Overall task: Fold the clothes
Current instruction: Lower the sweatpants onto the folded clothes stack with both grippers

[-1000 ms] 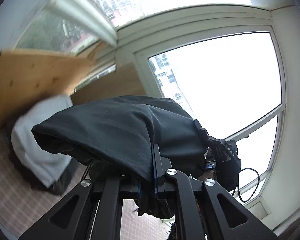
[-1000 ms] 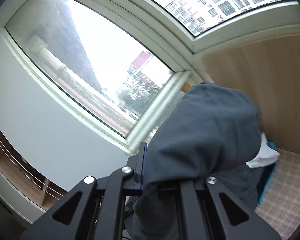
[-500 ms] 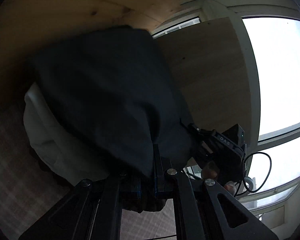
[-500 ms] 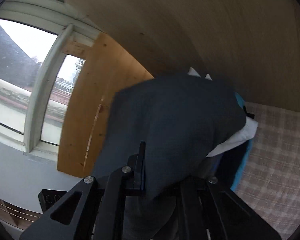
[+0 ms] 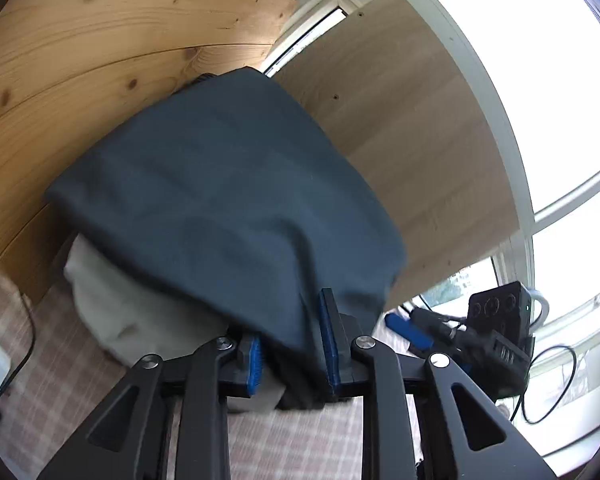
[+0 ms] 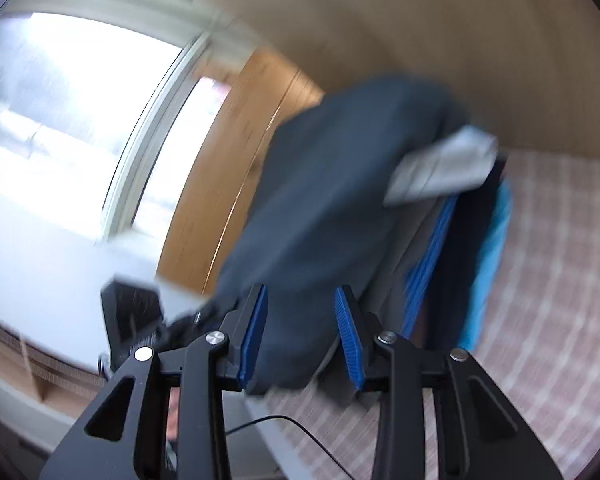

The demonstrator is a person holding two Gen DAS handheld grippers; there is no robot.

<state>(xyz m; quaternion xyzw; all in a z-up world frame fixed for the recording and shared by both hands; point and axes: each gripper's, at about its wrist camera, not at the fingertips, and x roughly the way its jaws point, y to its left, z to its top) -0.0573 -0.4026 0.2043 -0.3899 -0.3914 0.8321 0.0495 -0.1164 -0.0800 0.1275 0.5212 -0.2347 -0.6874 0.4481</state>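
the folded dark blue-grey cloth garment (image 5: 228, 200) lies atop a stack of folded clothes (image 6: 452, 168) (white one just beneath); left gripper (image 5: 290, 344) and right gripper (image 6: 300, 332) fingers have just been opening, cloth loose between.

One dark navy folded garment (image 5: 228, 192) on top. One pale grey-white folded garment (image 5: 140, 300) under it. One bright blue cloth (image 6: 496, 240) at the stack's side. Two wooden boards (image 5: 100, 52) behind. One black cable (image 5: 24, 332) on one checked surface (image 5: 292, 440).
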